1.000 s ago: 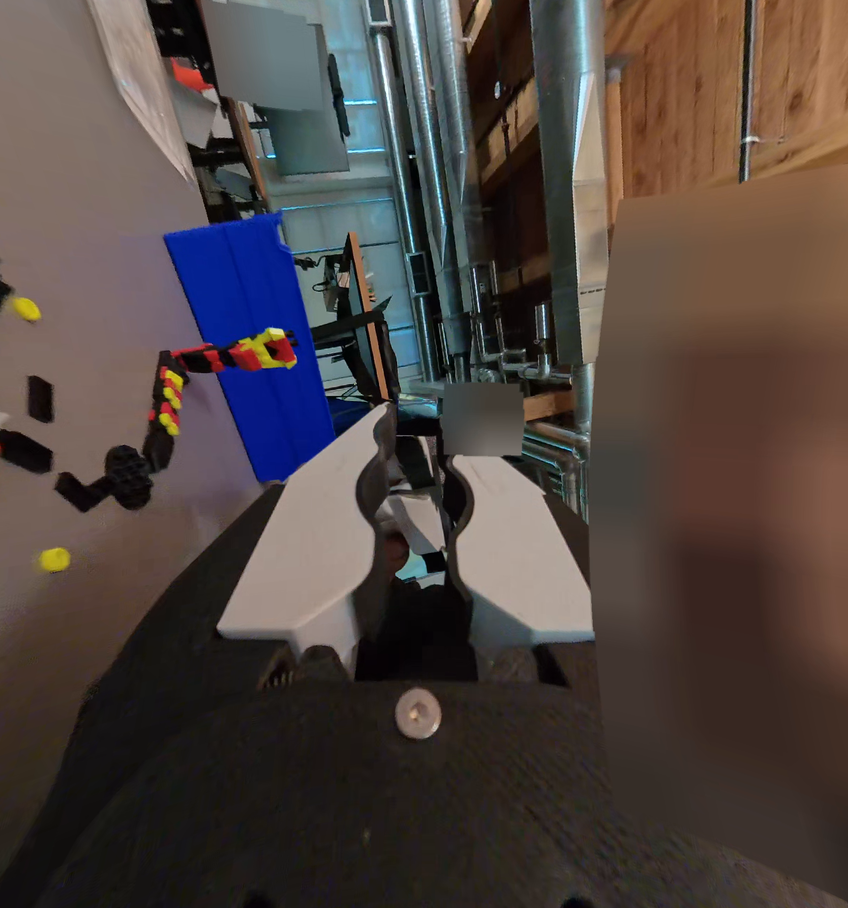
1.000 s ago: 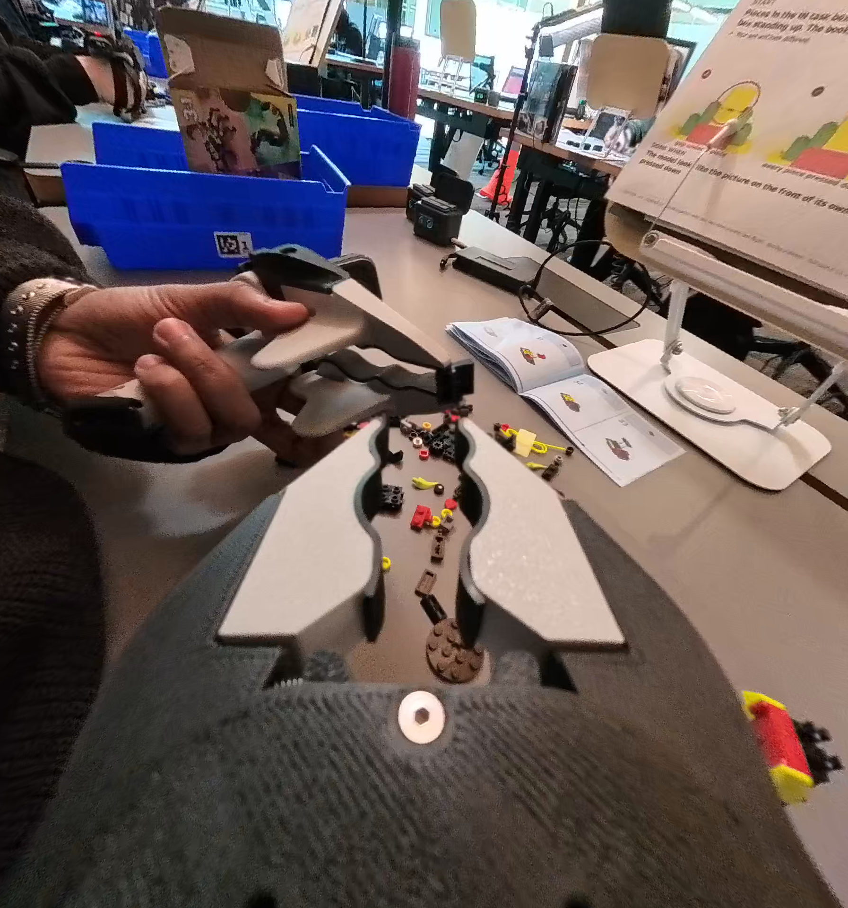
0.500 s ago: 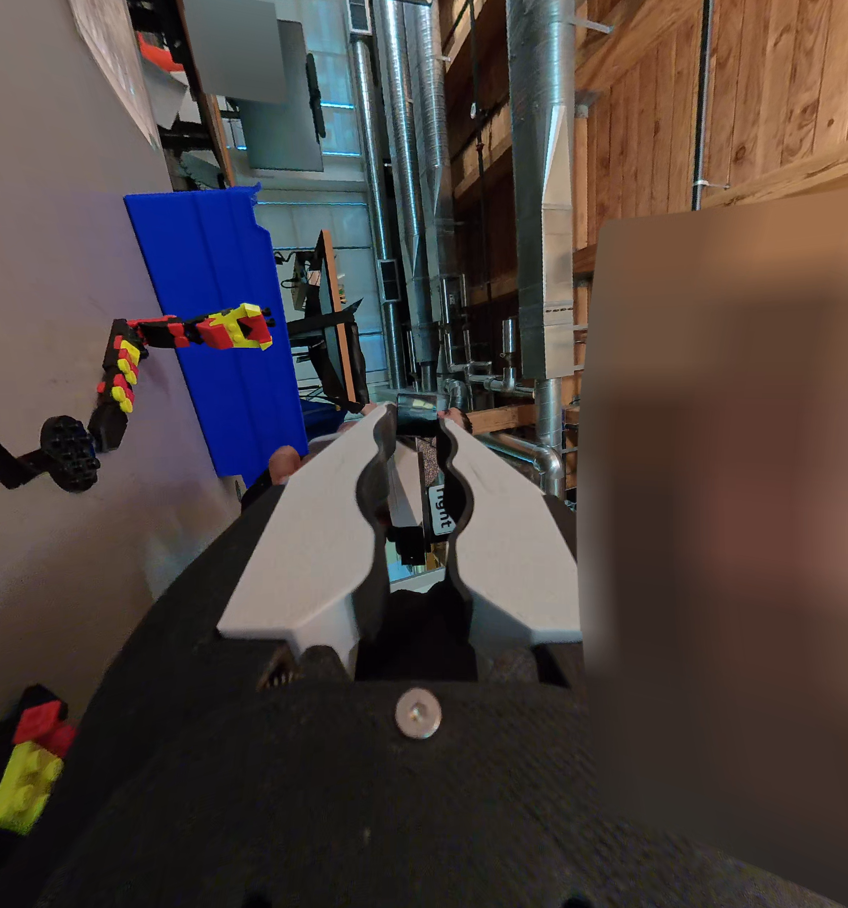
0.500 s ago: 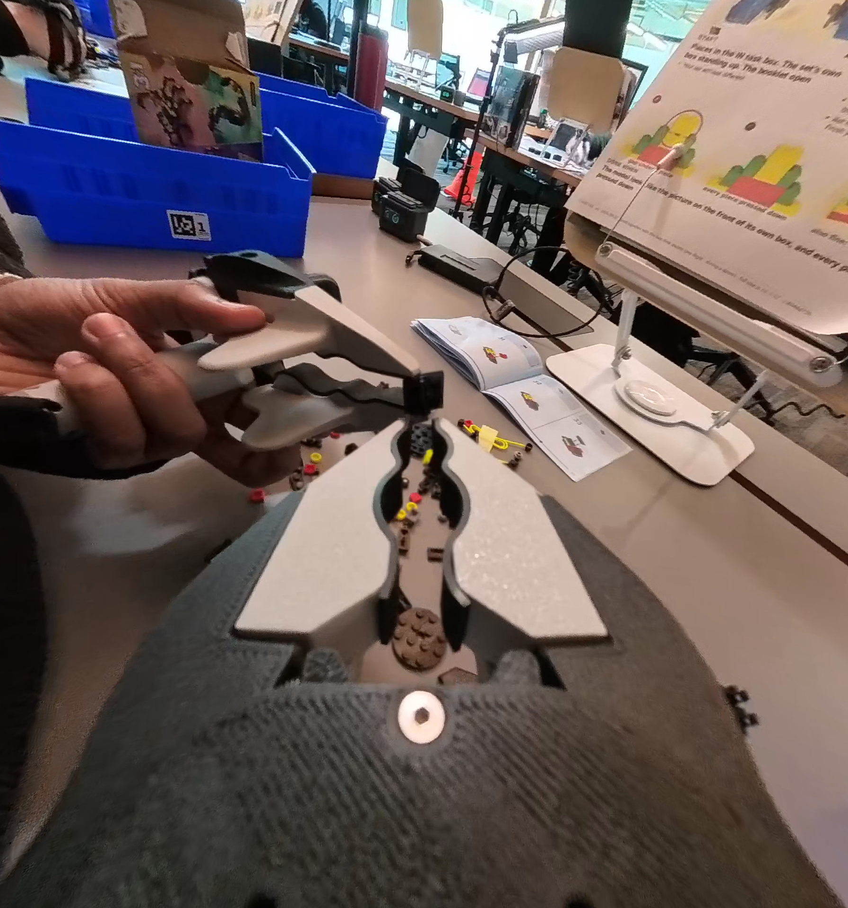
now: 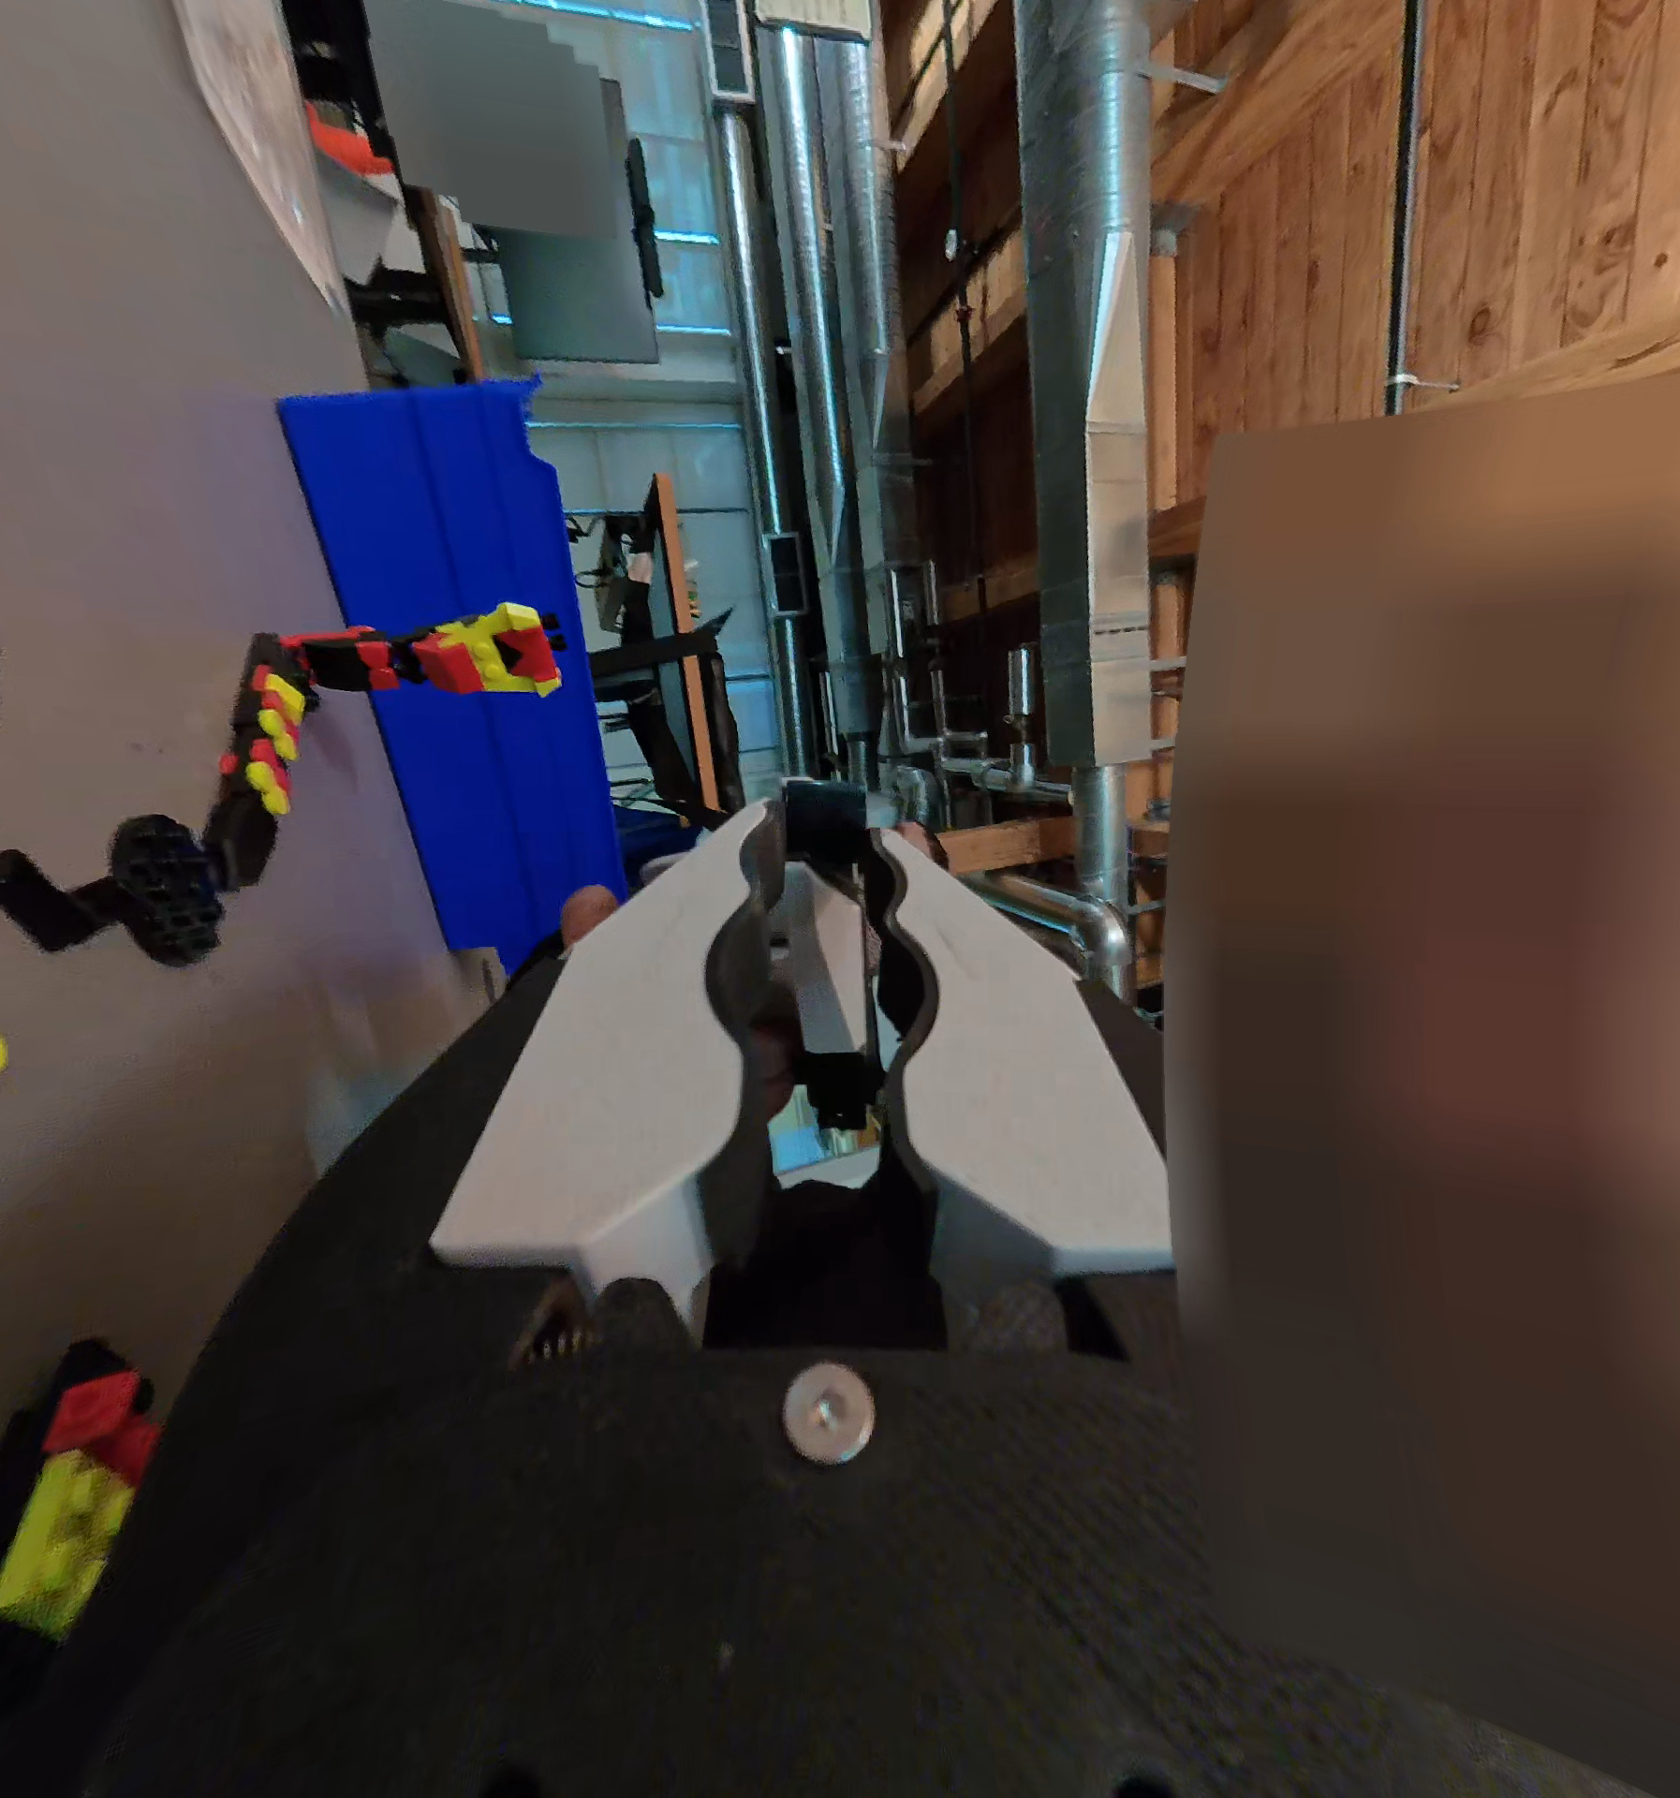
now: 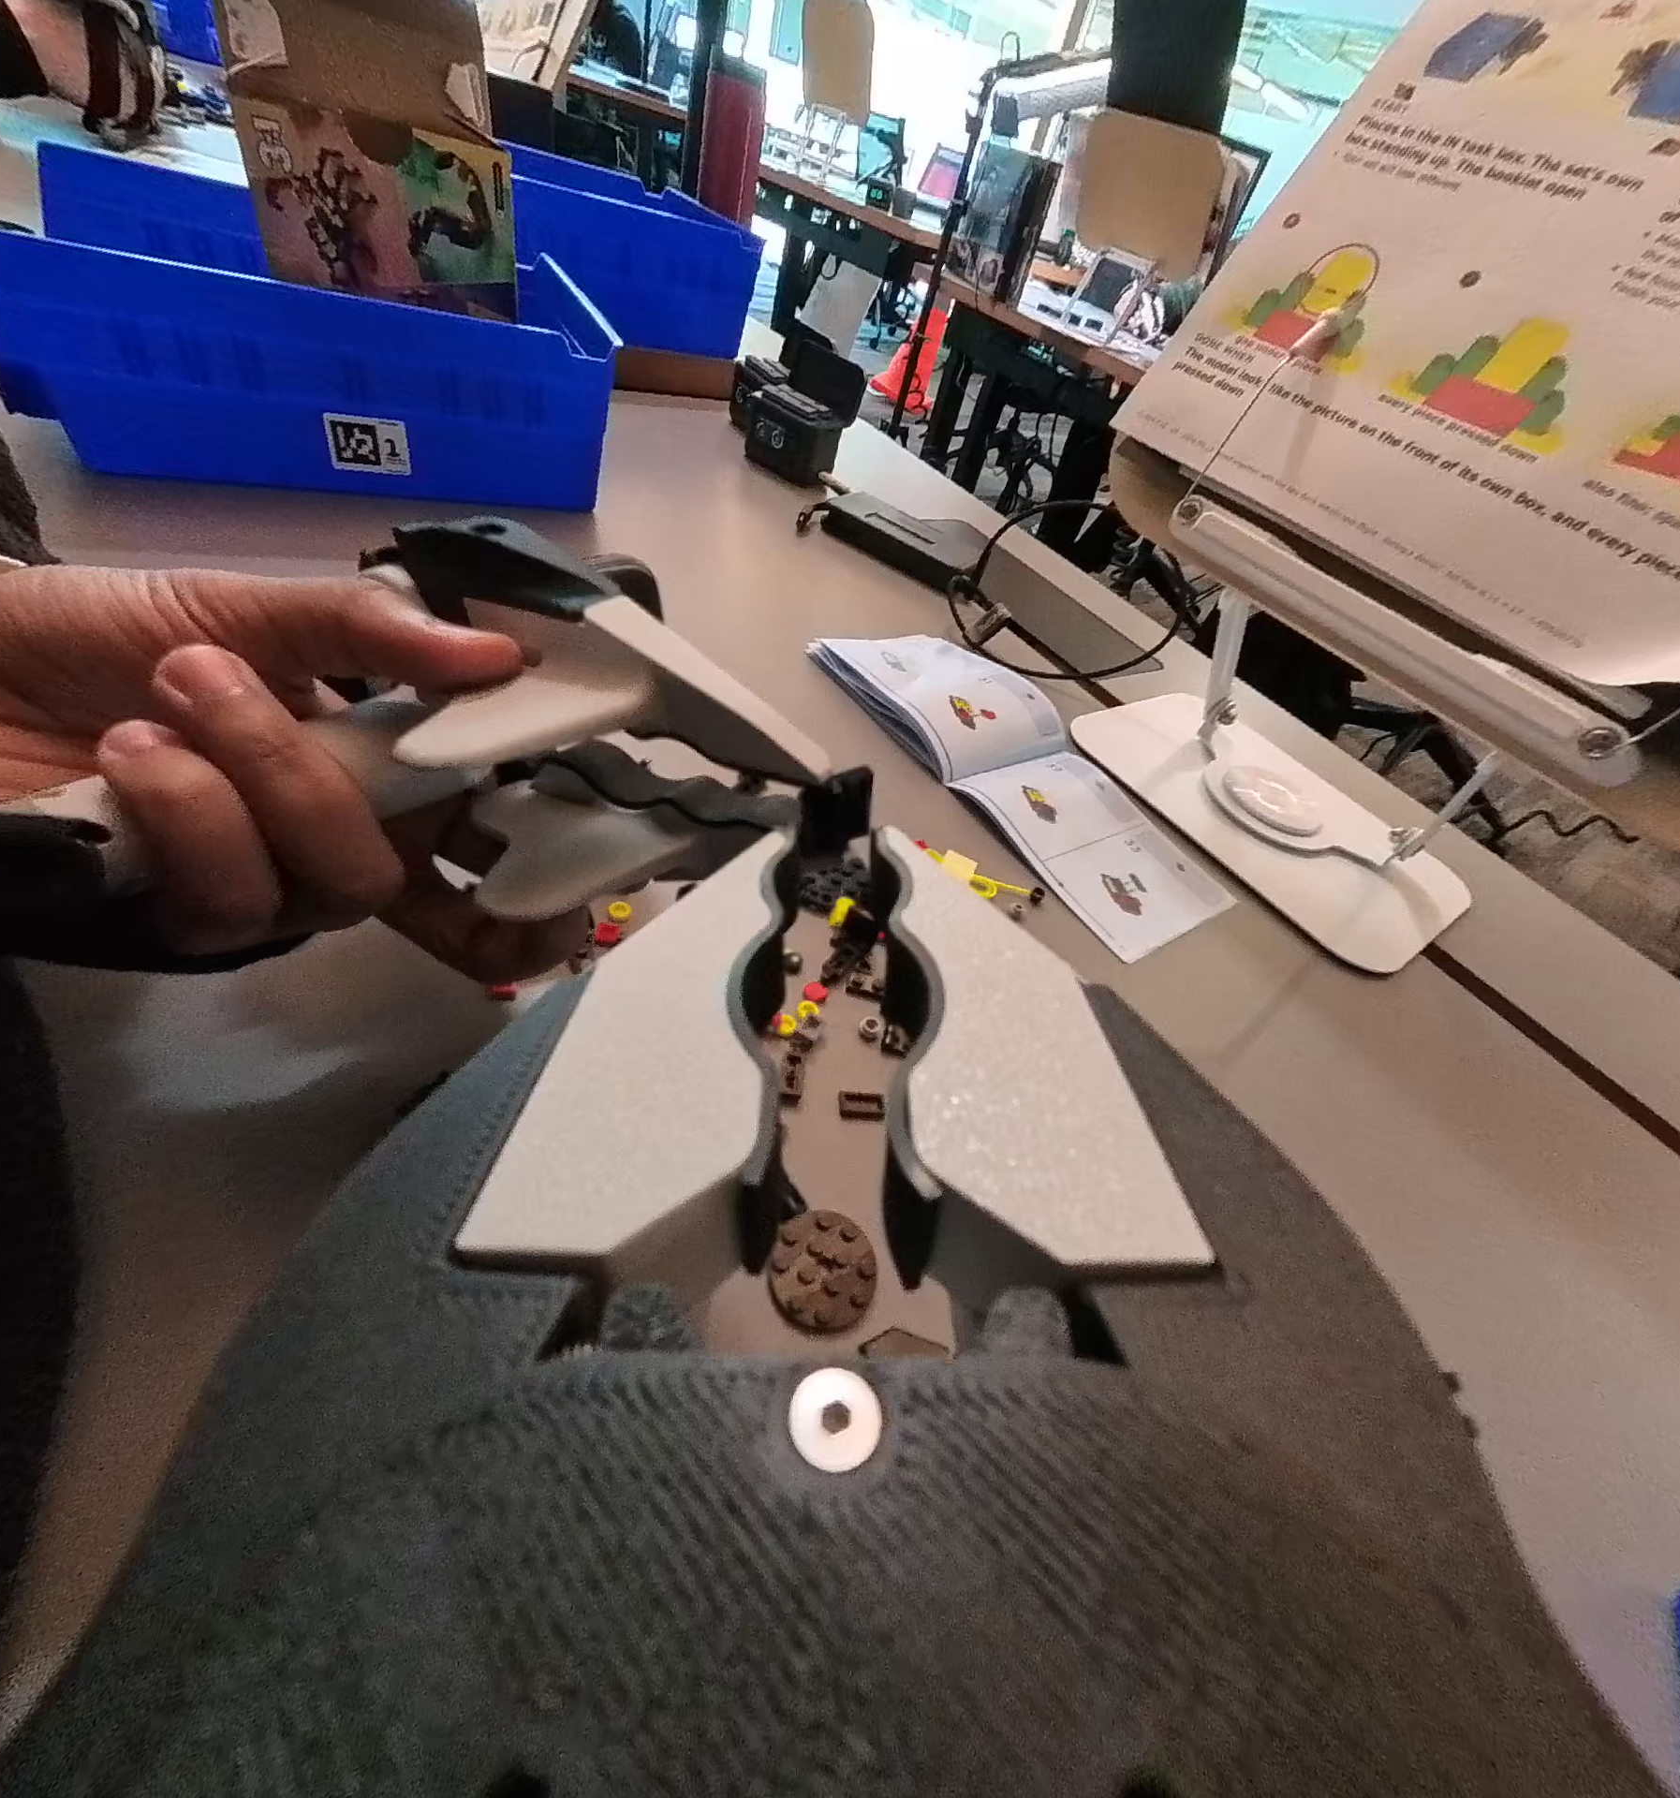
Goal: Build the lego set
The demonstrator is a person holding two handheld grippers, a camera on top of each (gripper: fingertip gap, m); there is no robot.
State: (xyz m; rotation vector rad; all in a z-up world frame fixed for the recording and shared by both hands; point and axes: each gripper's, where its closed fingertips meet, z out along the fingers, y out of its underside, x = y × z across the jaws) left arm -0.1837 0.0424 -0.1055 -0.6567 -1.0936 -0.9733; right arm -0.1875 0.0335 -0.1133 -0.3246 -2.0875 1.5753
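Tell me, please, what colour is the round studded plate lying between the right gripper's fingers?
Dark brown. The round plate shows best in the right wrist view, lying on the table.

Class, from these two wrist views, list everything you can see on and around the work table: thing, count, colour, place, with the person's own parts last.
Black brick: one, held at the tips of the left gripper, above the pile.
Loose pieces: many, black, red, yellow, on the table between the right gripper's fingers.
Round plate: one, brown, studded, nearest the right gripper's base.
Jointed model: one, black, red, yellow, beside a bin in the left wrist view.
Booklet: one, open, right of the pile.
Bins: two, blue, far side; the front one holds the cardboard box.
Instruction sheet: one, on a white stand.
Left gripper: grey, shut on the brick.
Right gripper: grey, open.
Hand: one, holding the left gripper.
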